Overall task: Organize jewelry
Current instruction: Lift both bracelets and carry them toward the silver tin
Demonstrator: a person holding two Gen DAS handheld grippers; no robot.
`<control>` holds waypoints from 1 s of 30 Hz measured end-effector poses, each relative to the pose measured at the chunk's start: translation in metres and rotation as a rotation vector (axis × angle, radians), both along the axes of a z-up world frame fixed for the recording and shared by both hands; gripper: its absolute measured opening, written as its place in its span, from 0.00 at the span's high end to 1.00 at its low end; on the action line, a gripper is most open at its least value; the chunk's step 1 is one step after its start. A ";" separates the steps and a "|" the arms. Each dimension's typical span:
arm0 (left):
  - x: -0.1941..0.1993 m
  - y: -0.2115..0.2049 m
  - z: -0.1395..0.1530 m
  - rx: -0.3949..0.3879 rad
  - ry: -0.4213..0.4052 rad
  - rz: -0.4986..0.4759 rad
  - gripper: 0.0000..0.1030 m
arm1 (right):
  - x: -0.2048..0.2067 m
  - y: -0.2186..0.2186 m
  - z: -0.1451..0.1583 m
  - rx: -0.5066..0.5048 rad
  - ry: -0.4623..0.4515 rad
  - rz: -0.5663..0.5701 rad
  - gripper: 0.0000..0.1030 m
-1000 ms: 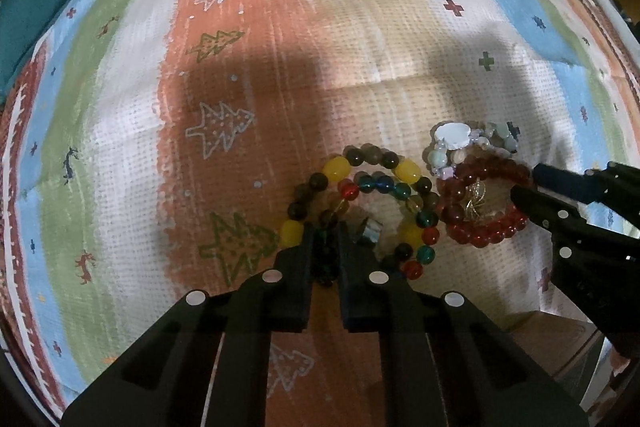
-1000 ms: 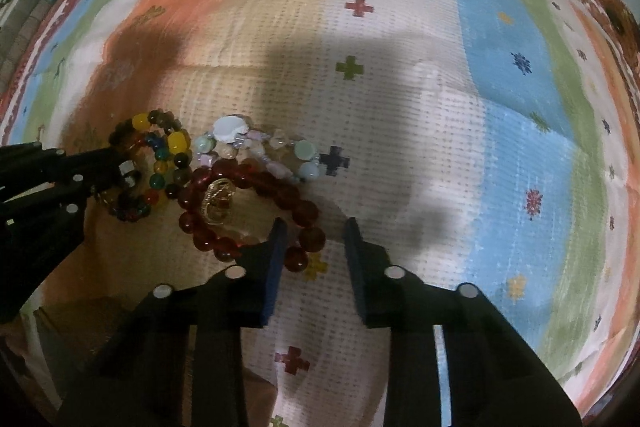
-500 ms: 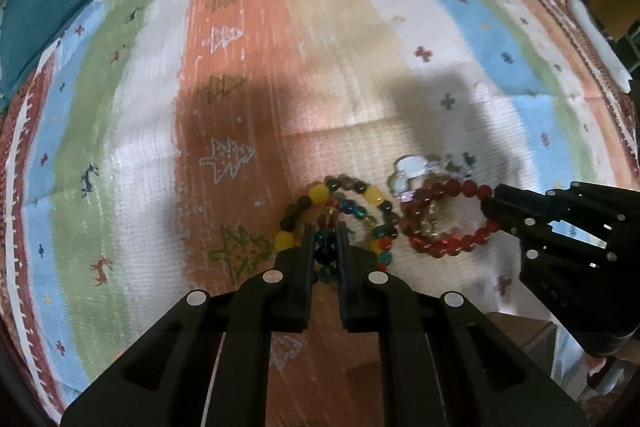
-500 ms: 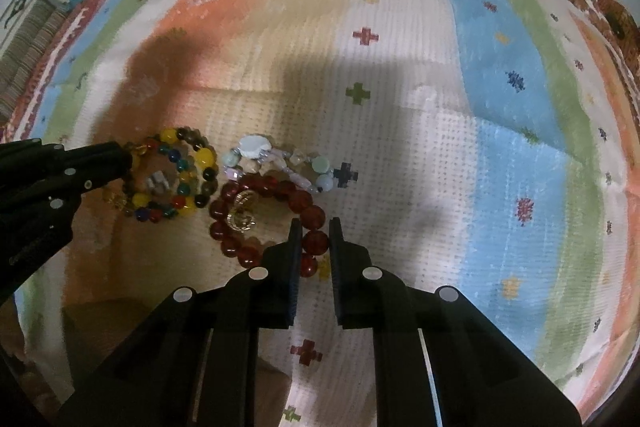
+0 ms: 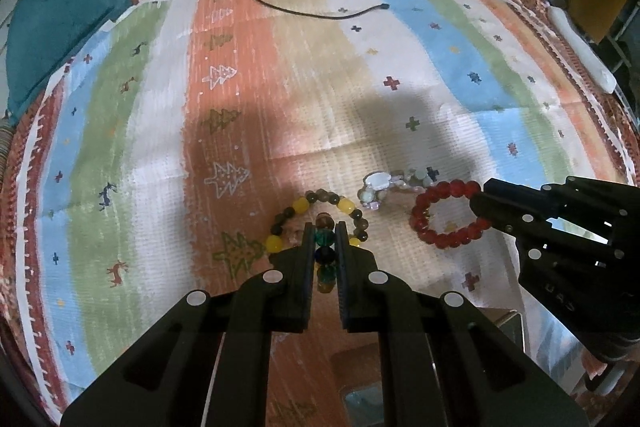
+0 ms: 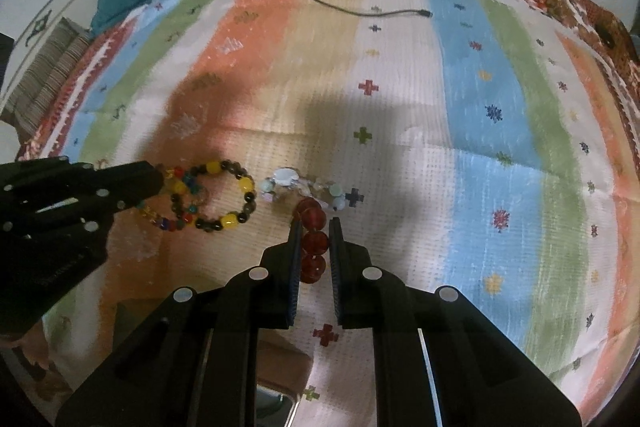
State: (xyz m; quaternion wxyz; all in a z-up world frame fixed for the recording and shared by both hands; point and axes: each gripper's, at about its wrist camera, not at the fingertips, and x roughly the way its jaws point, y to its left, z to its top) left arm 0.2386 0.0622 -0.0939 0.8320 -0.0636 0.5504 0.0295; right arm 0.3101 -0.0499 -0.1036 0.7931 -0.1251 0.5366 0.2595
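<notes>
My left gripper (image 5: 323, 227) is shut on a multicoloured bead bracelet (image 5: 325, 251) and holds it above the striped cloth; it also shows in the right wrist view (image 6: 186, 205). A yellow-and-brown bead bracelet (image 5: 316, 211) lies on the cloth under it (image 6: 232, 201). My right gripper (image 6: 314, 223) is shut on a red bead bracelet (image 6: 314, 243), which hangs as a ring off its tips in the left wrist view (image 5: 448, 215). A pale white-and-green bracelet (image 5: 394, 185) lies on the cloth between them (image 6: 304, 189).
A striped patterned cloth (image 5: 280, 87) covers the surface. A black cable (image 5: 320, 11) lies at the far side. A teal cushion (image 5: 52, 31) sits at the far left. A brown box (image 5: 360, 379) with a dark opening sits close under the grippers.
Both grippers closed on their bracelets and rose. The red bracelet lifted off the cloth, the multicoloured one came up off the yellow one, and the view pulled back.
</notes>
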 end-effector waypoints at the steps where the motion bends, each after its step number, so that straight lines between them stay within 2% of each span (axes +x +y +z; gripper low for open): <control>1: -0.001 -0.001 0.001 0.000 -0.003 0.000 0.91 | -0.001 -0.001 0.001 0.001 -0.004 -0.002 0.86; 30: -0.046 -0.016 0.051 -0.010 -0.138 -0.017 0.91 | -0.043 -0.022 0.050 0.088 -0.121 -0.011 0.86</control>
